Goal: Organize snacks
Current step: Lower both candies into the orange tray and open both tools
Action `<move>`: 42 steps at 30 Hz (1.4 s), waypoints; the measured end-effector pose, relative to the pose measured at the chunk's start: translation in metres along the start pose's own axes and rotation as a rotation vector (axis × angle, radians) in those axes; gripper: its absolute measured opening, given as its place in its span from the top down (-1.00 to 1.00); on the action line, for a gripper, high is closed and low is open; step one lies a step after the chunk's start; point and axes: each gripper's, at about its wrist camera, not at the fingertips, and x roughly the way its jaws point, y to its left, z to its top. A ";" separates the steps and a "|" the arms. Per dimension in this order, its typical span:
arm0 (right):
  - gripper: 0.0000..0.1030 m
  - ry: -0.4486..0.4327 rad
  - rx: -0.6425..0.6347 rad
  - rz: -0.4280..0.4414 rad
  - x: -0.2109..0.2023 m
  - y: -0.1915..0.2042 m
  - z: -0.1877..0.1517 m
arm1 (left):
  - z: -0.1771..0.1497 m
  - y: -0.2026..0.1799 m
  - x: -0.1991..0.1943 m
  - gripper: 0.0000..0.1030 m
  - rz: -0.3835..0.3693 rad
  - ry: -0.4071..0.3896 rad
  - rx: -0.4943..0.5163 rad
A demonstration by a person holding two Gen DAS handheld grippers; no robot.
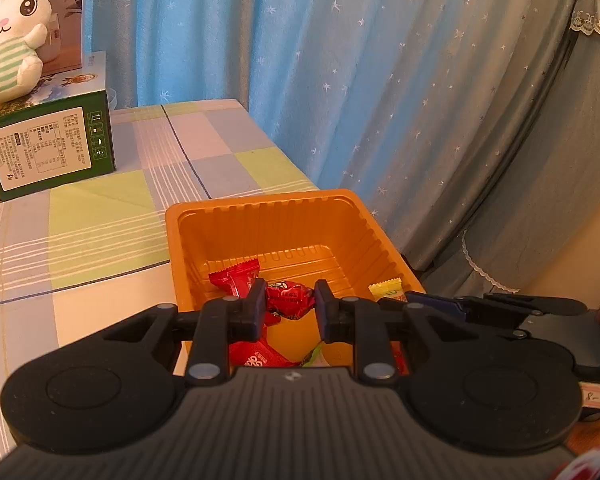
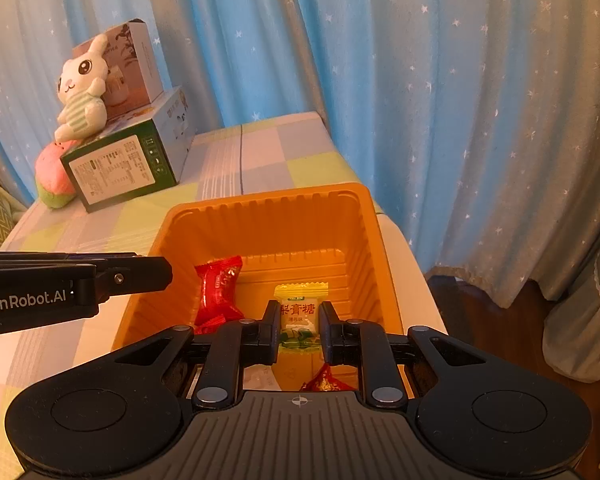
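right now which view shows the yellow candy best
The right wrist view: the yellow candy sits centered between the right gripper fingers, label readable. The left wrist view shows only its yellow end poking out behind that gripper.

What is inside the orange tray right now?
The orange tray holds red-wrapped candies and a yellow candy, which sits between the right gripper's jaws. The grippers hide the tray's near end.

Orange tray (image 2: 284, 204), red candies (image 1: 236, 278), star-dotted blue curtain (image 2: 440, 80).
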 end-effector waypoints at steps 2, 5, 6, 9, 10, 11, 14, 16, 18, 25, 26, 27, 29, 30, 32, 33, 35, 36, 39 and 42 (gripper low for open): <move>0.61 0.005 0.001 0.002 0.003 -0.001 0.001 | 0.001 0.000 0.002 0.57 0.004 0.004 0.000; 0.61 0.016 0.000 0.003 0.007 -0.002 0.003 | 0.002 0.000 0.005 0.57 0.007 0.011 -0.005; 0.61 0.019 -0.001 0.004 0.008 -0.002 0.003 | 0.002 0.001 0.006 0.57 0.008 0.012 -0.007; 0.61 0.025 -0.002 0.004 0.012 -0.004 0.004 | 0.003 0.001 0.010 0.57 0.012 0.018 -0.006; 0.61 0.026 -0.001 0.004 0.013 -0.004 0.005 | 0.004 0.001 0.011 0.57 0.013 0.020 -0.005; 0.61 0.027 0.002 0.004 0.014 -0.005 0.005 | 0.004 0.001 0.012 0.57 0.014 0.022 -0.005; 0.61 0.030 0.005 0.004 0.016 -0.008 0.007 | 0.006 0.002 0.014 0.57 0.016 0.025 -0.003; 0.61 0.030 0.004 0.005 0.017 -0.008 0.007 | 0.006 0.002 0.015 0.57 0.016 0.026 -0.002; 0.61 0.032 0.004 0.005 0.017 -0.008 0.007 | 0.007 0.002 0.017 0.57 0.017 0.029 -0.001; 0.61 0.033 0.005 0.005 0.019 -0.008 0.008 | 0.007 0.002 0.019 0.56 0.021 0.031 -0.004; 0.61 0.033 0.005 0.005 0.020 -0.008 0.008 | 0.007 0.003 0.019 0.56 0.021 0.031 -0.005; 0.61 0.034 0.005 0.004 0.021 -0.008 0.008 | 0.008 0.003 0.019 0.56 0.022 0.031 -0.006; 0.61 0.034 0.005 0.004 0.021 -0.009 0.008 | 0.008 0.003 0.020 0.56 0.023 0.030 -0.007; 0.61 0.034 0.005 0.004 0.021 -0.009 0.008 | 0.008 0.003 0.021 0.55 0.024 0.029 -0.008; 0.61 0.034 0.005 0.004 0.021 -0.008 0.008 | 0.008 0.004 0.021 0.49 0.020 0.015 -0.018; 0.61 0.034 0.005 0.004 0.022 -0.009 0.008 | 0.008 0.005 0.021 0.35 0.023 0.013 -0.021; 0.60 0.034 0.005 0.004 0.022 -0.009 0.008 | 0.008 0.006 0.020 0.25 0.030 0.009 -0.027; 0.61 0.034 0.005 0.003 0.022 -0.009 0.007 | 0.008 0.007 0.019 0.24 0.031 0.008 -0.027; 0.60 0.034 0.005 0.004 0.022 -0.008 0.008 | 0.007 0.008 0.017 0.22 0.031 0.011 -0.025; 0.60 0.033 0.005 0.005 0.022 -0.009 0.007 | 0.007 0.010 0.014 0.22 0.032 0.010 -0.026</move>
